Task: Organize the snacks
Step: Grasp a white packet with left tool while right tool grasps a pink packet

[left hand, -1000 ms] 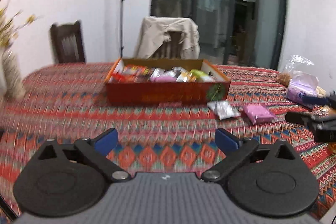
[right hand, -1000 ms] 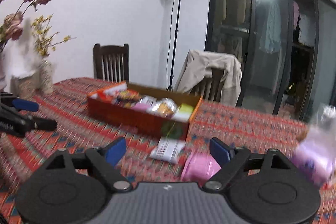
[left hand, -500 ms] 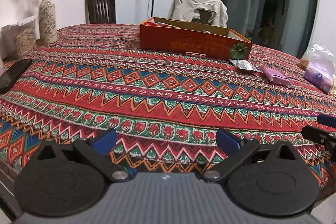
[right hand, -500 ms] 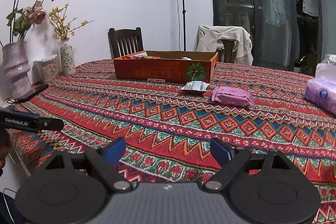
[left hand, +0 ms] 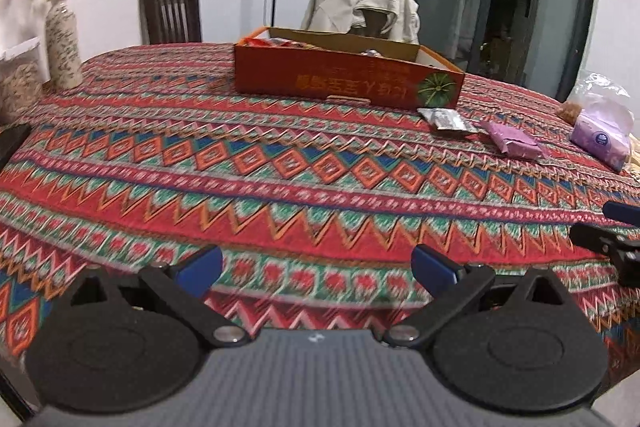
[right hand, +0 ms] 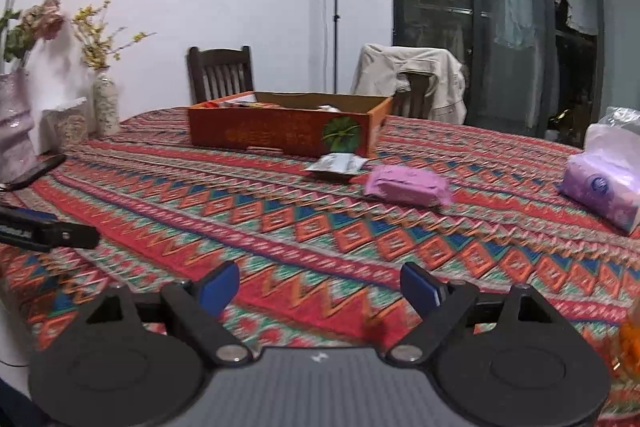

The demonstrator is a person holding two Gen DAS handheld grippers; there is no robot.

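Left gripper (left hand: 318, 269) spread wide, holding nothing, low over patterned tablecloth (left hand: 280, 187). Right gripper (right hand: 320, 285) likewise wide, unloaded. Orange snack box (right hand: 280, 137) far side; silver packet (right hand: 336, 163) and pink packet (right hand: 406, 185) lying just beside it.

We see tablecloth (left hand: 280, 163): red, orange, teal, blue zigzag & diamond bands. Box (left hand: 344, 79): orange-red outside, gold lettering, green round emblem; inside tan. Packet (right hand: 406, 185): pink. Sachet (right hand: 336, 163): silver-grey w/ dark print. Tissue pack (right hand: 600, 187): lilac w/ blue round logo. We note both grippers, left (left hand: 318, 267) & right (right hand: 320, 285): black bodies, blue pads. Vase (left hand: 63, 47): white, dark speckles, w/ yellow flowers. Chair (right hand: 220, 73): dark brown. Jacket (right hand: 412, 79): beige.
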